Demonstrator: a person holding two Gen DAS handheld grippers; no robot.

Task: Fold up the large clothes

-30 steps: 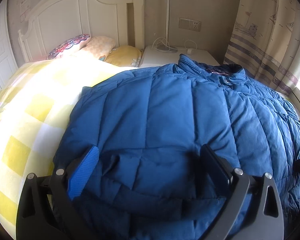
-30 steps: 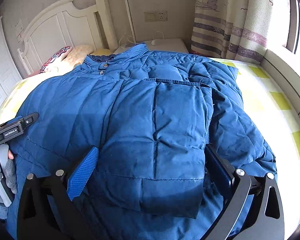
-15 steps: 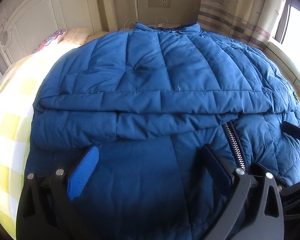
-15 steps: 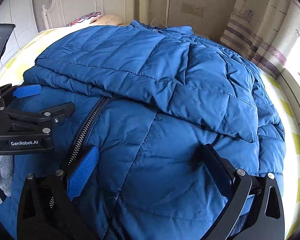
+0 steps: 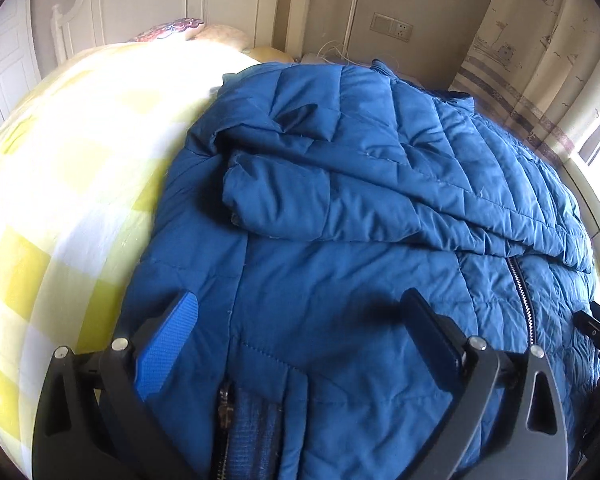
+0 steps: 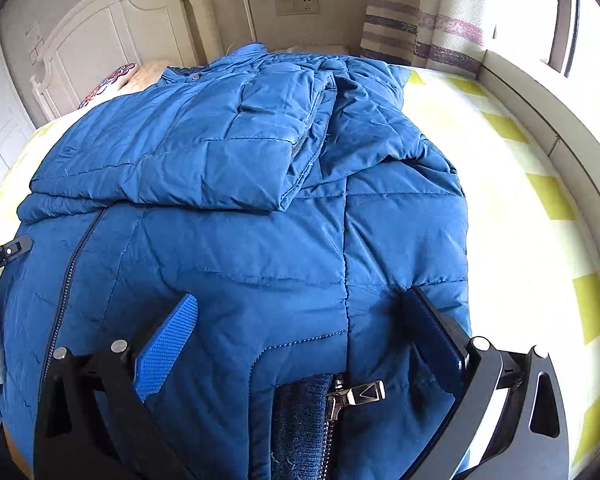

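In the left wrist view, your left gripper has swung away from the jacket's middle in the last 0.5 second and now sits low over the hem, on the side nearest the yellow checked bedspread. Its jaws are spread wide with nothing between the pads; a pocket zip lies right under them. The blue padded jacket lies on the bed with 1 sleeve folded across the chest, and the main zipper runs down on the right.

In the right wrist view, your right gripper has also dropped back to the hem on the window side, jaws apart and empty, with the other pocket's metal zip pull just below them. The jacket fills the bed here too, its second sleeve folded in over the front.

Both sleeves look done, and both tools now flank the bottom edge. That suggests the next step is pinching the hem at each side and folding it up toward the collar.
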